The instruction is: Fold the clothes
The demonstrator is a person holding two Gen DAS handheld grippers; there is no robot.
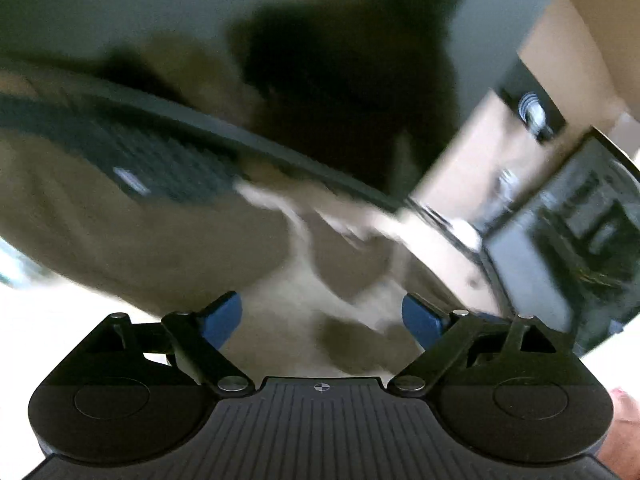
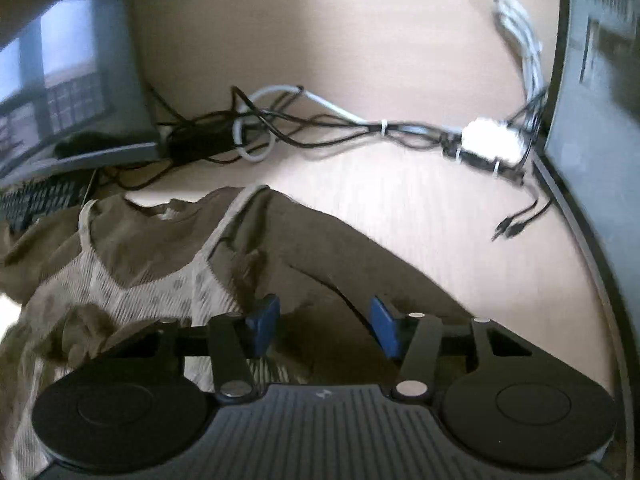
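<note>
Left wrist view: heavy blur. My left gripper (image 1: 322, 316) sits at bottom centre, blue pads (image 1: 224, 316) spread wide, nothing between them. Under and ahead of it lies the shirt (image 1: 132, 240), olive-brown with a pale patterned part running through the middle of the frame. A keyboard (image 1: 132, 160) crosses from left toward centre, partly on top of or just behind the cloth; can't tell which through the blur. A dark monitor (image 1: 400, 40) fills the upper part of the frame. A second screen (image 1: 580, 232) is at right. Sliver of my hand (image 1: 624, 432) at lower right. Wide jaws over cloth read as empty, free to take a new spot.

Right wrist view: sharper. My right gripper (image 2: 324, 326) is at bottom centre, jaws about half open. A dark fold of shirt (image 2: 320, 264) lies in the gap; pads look not yet pressed on it, so no grip. The shirt fills the lower left, the pale patterned panel (image 2: 140, 280) at left, crumpled, not flat. Its edge runs diagonally from centre down to the right over the desk (image 2: 440, 240). Cables (image 2: 280, 128) tangle across the middle, a white connector (image 2: 488, 144) at right, loose plugs below it. A monitor (image 2: 72, 92) is upper left, a keyboard (image 2: 36, 200) below it, touching the shirt's far corner. Likely I'm lining up on the right edge to pull it over. Fold barely begun. Clutter is close, so a drag could snag the cables.
</note>
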